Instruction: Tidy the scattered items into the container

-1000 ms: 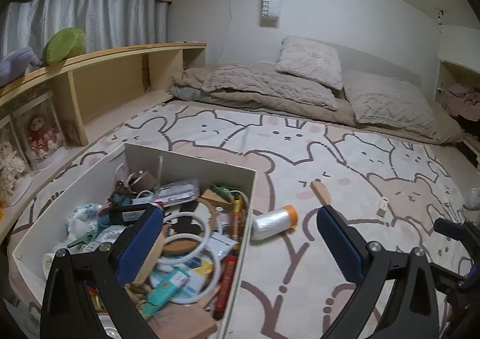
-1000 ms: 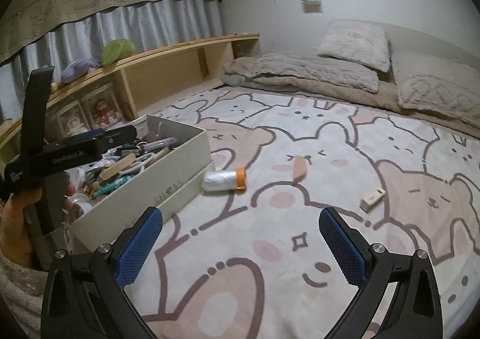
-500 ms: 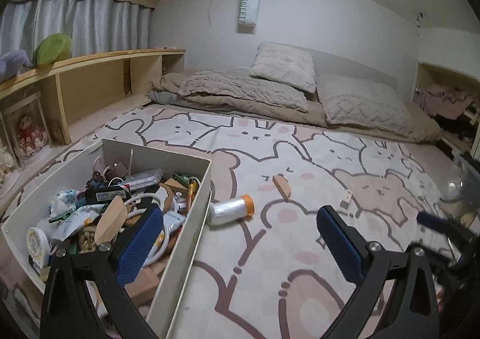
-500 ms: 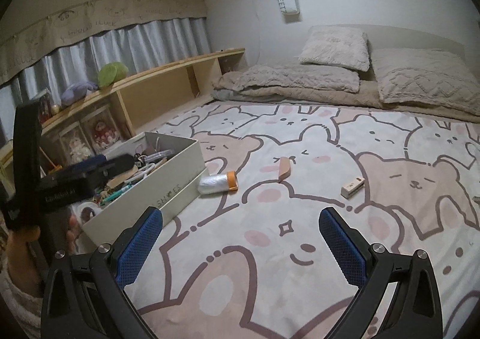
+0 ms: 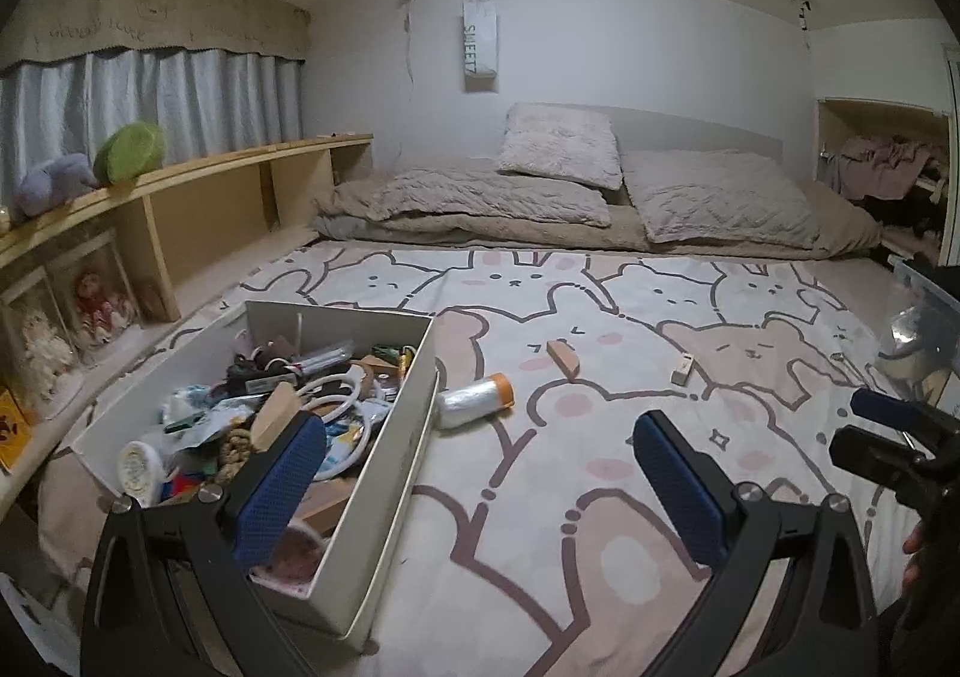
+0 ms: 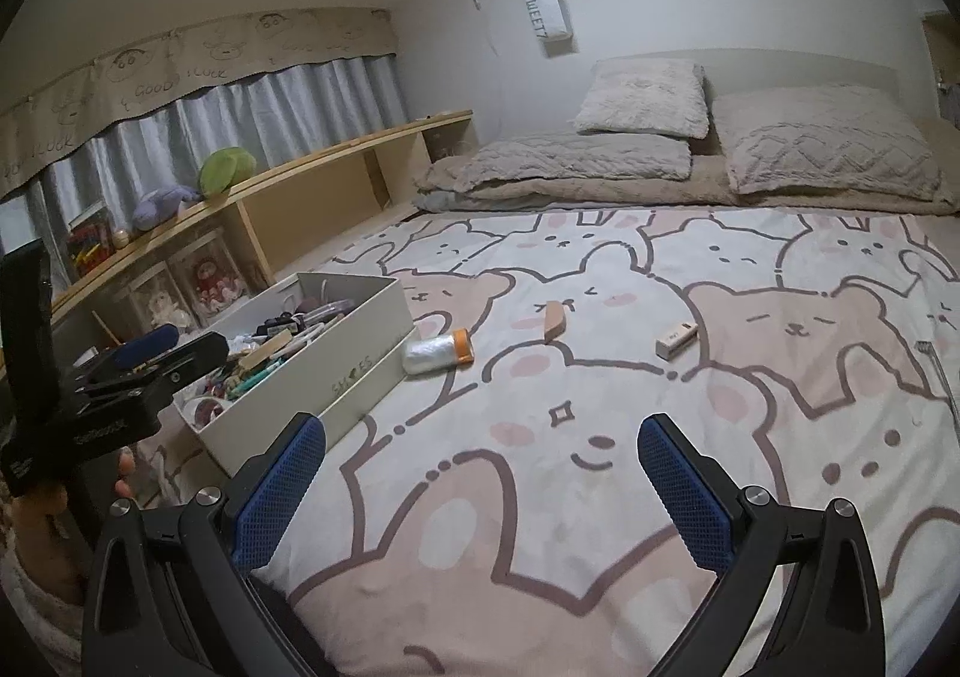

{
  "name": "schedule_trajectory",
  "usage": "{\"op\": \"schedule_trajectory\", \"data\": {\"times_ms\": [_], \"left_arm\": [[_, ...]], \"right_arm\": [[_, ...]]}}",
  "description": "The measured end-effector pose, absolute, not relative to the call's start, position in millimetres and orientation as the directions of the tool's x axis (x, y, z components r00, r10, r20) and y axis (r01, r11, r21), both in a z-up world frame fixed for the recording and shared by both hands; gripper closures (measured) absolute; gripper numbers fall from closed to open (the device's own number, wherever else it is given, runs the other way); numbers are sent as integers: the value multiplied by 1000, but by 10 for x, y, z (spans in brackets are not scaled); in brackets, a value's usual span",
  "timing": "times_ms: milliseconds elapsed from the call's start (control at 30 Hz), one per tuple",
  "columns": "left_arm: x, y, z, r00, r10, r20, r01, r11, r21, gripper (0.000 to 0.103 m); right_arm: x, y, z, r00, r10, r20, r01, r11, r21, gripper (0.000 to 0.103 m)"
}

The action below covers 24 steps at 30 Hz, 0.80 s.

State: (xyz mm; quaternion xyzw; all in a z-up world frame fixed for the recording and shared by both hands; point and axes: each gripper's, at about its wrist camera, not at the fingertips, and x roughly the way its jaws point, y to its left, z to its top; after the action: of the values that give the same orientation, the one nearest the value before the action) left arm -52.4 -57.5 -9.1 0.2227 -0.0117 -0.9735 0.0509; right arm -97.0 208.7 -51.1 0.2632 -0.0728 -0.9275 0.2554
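A white box full of small odds and ends stands at the left of the bear-print bedspread. Just right of the box lies a plastic film roll with an orange end; the right wrist view shows this roll too. Farther out rest a wooden block and a small beige block. My left gripper hangs open and empty over the box's near right corner. Also open and empty, my right gripper hovers over bare bedspread, well short of the wooden block and beige block.
A wooden shelf with plush toys runs along the left. Pillows and folded bedding fill the far end. A clear bin sits at the right edge. A thin metal item lies far right.
Both grippers have drawn back and risen, so the box and loose items look smaller and farther. The left gripper has left its spot over the box's contents. Both stayed open.
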Motion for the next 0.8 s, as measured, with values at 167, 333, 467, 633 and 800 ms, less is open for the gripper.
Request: {"op": "schedule_trajectory", "data": {"times_ms": [167, 333, 467, 633, 800], "left_arm": [[-354, -576, -72, -896, -108, -430, 95, -994, 51, 0], [-193, -567, -69, -894, -110, -433, 97, -994, 53, 0], [-80, -570, -78, -891, -119, -438, 103, -993, 61, 0], [49, -618, -94, -888, -130, -441, 117, -992, 55, 0], [138, -639, -96, -887, -158, -434, 136, -987, 80, 0]], "right_arm": [[-804, 2124, -484, -741, -507, -440, 435, -862, 261, 0], [-637, 2150, -456, -753, -500, -427, 429, -866, 258, 0], [-562, 2143, -431, -752, -501, -429, 431, -866, 255, 0], [-458, 2117, -377, -758, -498, -421, 437, -867, 240, 0], [-394, 2116, -352, -752, -511, -415, 446, -859, 250, 0]]}}
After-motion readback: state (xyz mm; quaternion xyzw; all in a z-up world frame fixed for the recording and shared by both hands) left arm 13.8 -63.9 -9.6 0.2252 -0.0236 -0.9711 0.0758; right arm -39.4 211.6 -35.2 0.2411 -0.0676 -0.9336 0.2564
